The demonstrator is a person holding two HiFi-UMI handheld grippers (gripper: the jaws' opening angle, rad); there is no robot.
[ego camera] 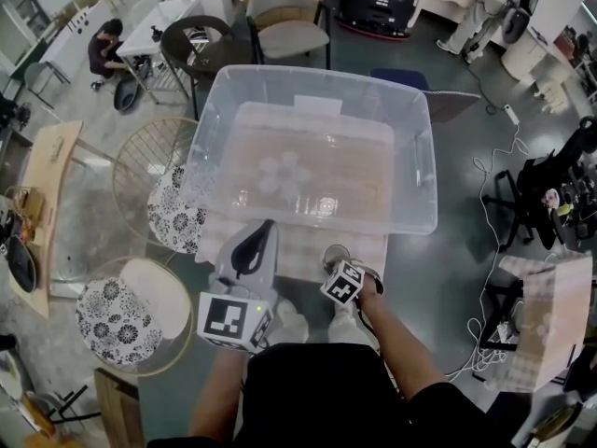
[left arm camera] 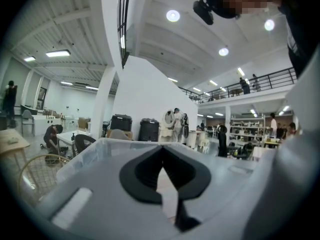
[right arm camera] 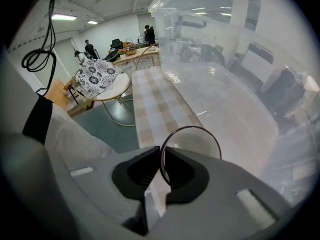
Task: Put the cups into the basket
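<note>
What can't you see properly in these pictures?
- Cup: lower part, right gripper view, hidden by the right gripper that pinches its rim; head view, mostly behind it.
- Clear bin: pale shapes inside, head view, blurred by glare; cups or not, cannot tell.
- Its floor: left gripper view, blocked by the shut left gripper.

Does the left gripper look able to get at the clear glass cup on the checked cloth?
Probably not cleanly: the right gripper already pinches the rim of the clear glass cup from above, crowding it, and the left gripper is shut.
</note>
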